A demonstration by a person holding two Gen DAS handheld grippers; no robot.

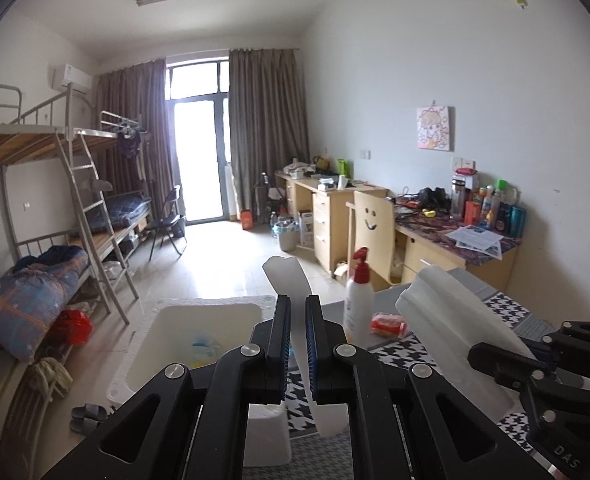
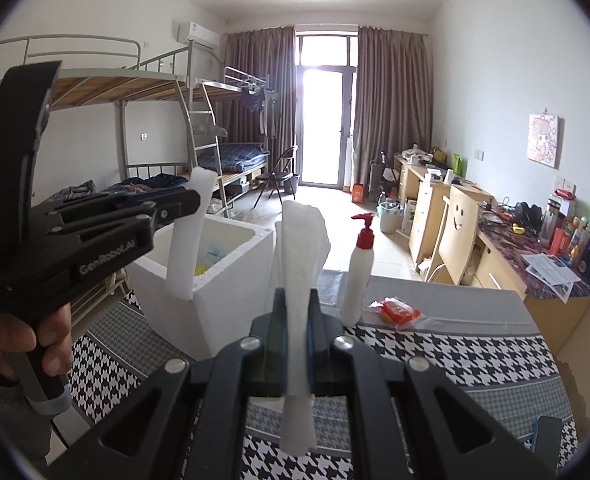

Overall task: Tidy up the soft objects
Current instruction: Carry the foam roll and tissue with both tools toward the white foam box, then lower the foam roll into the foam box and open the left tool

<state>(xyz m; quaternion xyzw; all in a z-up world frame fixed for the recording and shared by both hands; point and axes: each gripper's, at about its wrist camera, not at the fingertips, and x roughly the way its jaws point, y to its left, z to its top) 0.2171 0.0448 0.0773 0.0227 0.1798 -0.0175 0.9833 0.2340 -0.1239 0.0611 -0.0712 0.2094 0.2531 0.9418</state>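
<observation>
My left gripper (image 1: 298, 301) is shut on a narrow white soft strip (image 1: 287, 276) that sticks out above and below the fingers. In the right wrist view a hand (image 2: 35, 344) holds that gripper (image 2: 193, 201), and its strip (image 2: 187, 252) hangs in front of an open white foam box (image 2: 231, 292). My right gripper (image 2: 297, 294) is shut on a wider folded white soft sheet (image 2: 301, 240), held upright over the table. The left wrist view shows the right gripper (image 1: 480, 354) at the right edge with its sheet (image 1: 447, 312). The foam box (image 1: 155, 344) lies just left of my left fingers.
A white pump bottle with a red top (image 2: 361, 272) and a red packet (image 2: 399, 310) stand on the houndstooth tablecloth (image 2: 475, 360) behind the grippers. Small blue and yellow items lie inside the box. Bunk beds (image 1: 55, 280) line the left wall, desks (image 1: 435, 240) the right.
</observation>
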